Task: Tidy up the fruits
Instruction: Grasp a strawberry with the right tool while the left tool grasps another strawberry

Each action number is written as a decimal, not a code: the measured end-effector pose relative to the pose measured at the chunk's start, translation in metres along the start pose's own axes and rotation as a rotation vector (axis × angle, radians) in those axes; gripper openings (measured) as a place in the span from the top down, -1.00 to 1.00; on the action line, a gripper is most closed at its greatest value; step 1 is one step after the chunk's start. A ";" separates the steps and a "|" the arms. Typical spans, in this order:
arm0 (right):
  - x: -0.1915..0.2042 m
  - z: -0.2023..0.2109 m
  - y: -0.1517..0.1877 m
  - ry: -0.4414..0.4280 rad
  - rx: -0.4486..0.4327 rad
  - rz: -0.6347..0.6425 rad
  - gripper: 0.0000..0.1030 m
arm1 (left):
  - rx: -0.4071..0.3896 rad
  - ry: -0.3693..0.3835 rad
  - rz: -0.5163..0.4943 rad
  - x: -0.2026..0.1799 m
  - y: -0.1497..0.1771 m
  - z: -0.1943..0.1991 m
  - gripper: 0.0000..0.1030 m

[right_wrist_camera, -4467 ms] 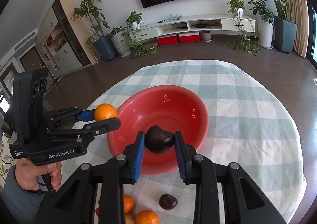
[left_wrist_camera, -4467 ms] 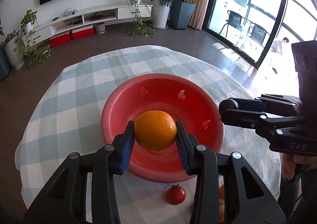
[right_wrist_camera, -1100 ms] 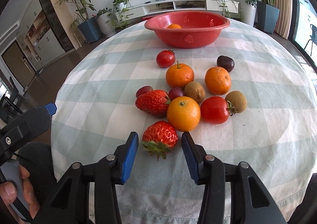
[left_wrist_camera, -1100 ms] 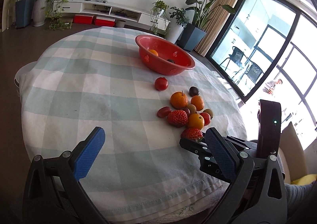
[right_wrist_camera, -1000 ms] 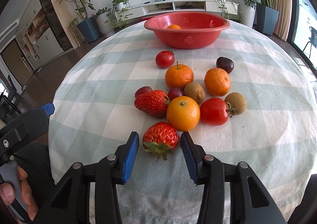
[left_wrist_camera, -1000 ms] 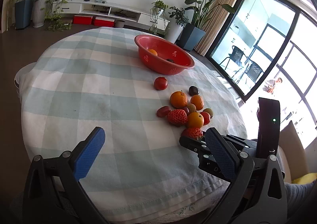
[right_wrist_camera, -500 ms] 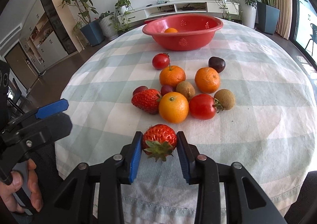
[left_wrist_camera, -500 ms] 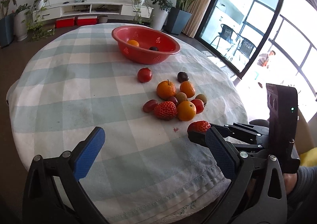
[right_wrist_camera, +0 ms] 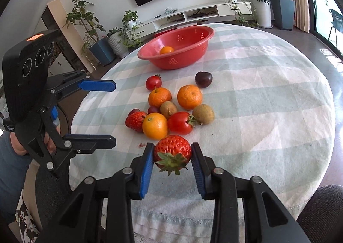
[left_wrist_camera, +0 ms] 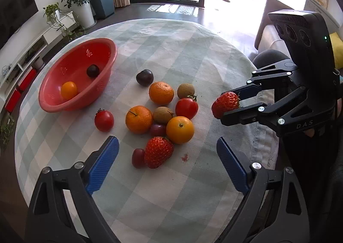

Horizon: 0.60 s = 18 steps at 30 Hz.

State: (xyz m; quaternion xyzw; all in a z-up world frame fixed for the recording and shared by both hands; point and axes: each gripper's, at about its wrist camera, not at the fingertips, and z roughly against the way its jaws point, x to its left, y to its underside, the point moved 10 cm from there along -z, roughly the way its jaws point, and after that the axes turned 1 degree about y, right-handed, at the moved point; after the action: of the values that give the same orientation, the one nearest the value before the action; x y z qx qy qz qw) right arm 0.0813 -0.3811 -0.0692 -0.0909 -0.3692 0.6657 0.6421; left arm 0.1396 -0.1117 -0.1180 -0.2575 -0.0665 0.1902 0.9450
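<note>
Gripping a strawberry (right_wrist_camera: 172, 152) clear of the checked tablecloth (right_wrist_camera: 268, 114), the right gripper (right_wrist_camera: 172, 164) was clamped — left gripper (left_wrist_camera: 167, 167) spread wide, empty, above the fruit pile (left_wrist_camera: 163, 112).

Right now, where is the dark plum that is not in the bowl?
The dark plum lies on the tablecloth between the red bowl and a mandarin.

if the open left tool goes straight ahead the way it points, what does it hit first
Most likely the loose red strawberry on the checked tablecloth, lying between the left tool's open blue pads; the small dark red grape touches it. Depth is uncertain.
</note>
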 end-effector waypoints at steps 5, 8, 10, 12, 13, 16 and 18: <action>-0.012 0.001 0.000 -0.018 -0.006 -0.040 0.28 | 0.120 0.053 -0.061 -0.005 0.014 -0.026 -0.18; -0.016 0.002 -0.001 -0.025 -0.012 -0.055 0.28 | 0.135 0.051 -0.084 -0.005 0.017 -0.033 -0.15; -0.017 0.001 -0.001 -0.031 -0.012 -0.062 0.27 | 0.136 0.054 -0.080 -0.003 0.014 -0.035 -0.14; -0.018 0.001 0.000 -0.037 -0.012 -0.065 0.28 | 0.139 0.047 -0.095 -0.002 0.012 -0.036 -0.13; -0.018 0.001 0.000 -0.039 -0.012 -0.067 0.28 | 0.141 0.049 -0.102 -0.003 0.011 -0.037 -0.13; -0.019 0.002 0.000 -0.043 -0.016 -0.072 0.28 | 0.165 0.018 -0.143 -0.002 0.008 -0.039 -0.13; -0.020 0.003 0.000 -0.045 -0.016 -0.076 0.28 | 0.172 0.023 -0.156 -0.001 0.005 -0.040 -0.13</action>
State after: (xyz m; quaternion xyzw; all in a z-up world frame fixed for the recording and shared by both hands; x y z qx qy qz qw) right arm 0.0826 -0.4012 -0.0739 -0.0667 -0.3920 0.6396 0.6579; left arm 0.1458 -0.1262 -0.1549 -0.1716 -0.0591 0.1182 0.9763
